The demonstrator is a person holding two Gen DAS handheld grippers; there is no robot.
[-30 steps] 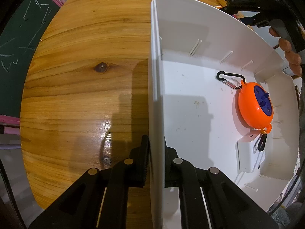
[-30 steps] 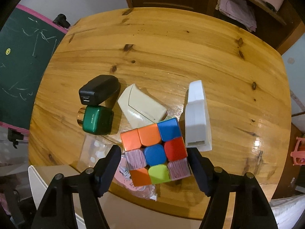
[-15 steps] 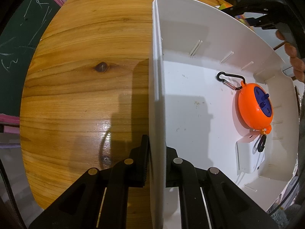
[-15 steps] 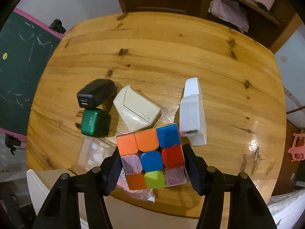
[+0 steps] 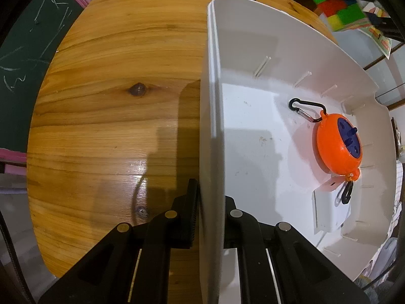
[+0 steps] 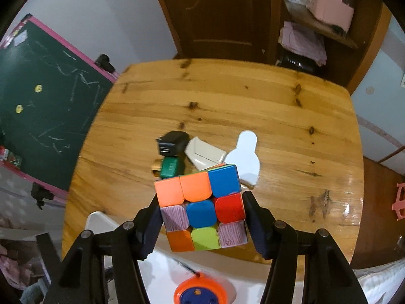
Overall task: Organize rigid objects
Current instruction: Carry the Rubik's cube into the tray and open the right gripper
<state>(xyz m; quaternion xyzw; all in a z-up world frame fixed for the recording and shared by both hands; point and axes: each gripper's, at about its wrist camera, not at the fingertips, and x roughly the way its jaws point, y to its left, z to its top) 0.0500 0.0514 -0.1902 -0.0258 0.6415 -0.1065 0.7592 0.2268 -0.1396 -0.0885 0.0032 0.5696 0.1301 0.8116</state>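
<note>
Your right gripper [image 6: 202, 217] is clamped on the puzzle cube [image 6: 201, 206], one finger [image 6: 149, 224] pressed against its side at 9 o'clock and the other against its side at 3 o'clock. You hold the cube in the air above the wooden table [image 6: 278, 131]; the face toward the camera shows orange, blue, red, green and worn pale tiles. In the left wrist view the same cube [image 5: 339, 12] appears at 1 o'clock, beyond the far wall of the bin.

Your left gripper [image 5: 210, 212] is closed on the side wall of the white bin [image 5: 211, 126]: one finger sits outside the wall at 9 o'clock of it, the other inside at 3 o'clock.

Inside the bin, an orange reel [image 5: 338, 144] with a blue centre lies at 3 o'clock. A black carabiner [image 5: 306, 109] is attached at its 11 o'clock end. A second black hook [image 5: 346, 193] hangs at its 5 o'clock end, resting on a white block [image 5: 329, 210].

On the table, at 12 o'clock of the held cube in the right wrist view, you see four items grouped together:
- black adapter [image 6: 173, 143];
- green box [image 6: 172, 167], touching the adapter at its 6 o'clock side;
- cream box [image 6: 203, 152], at 3 o'clock of the adapter;
- white bottle-shaped piece [image 6: 244, 157], at 3 o'clock of the cream box.

A green chalkboard [image 6: 38, 116] with a pink frame stands at 9 o'clock of the table.
</note>
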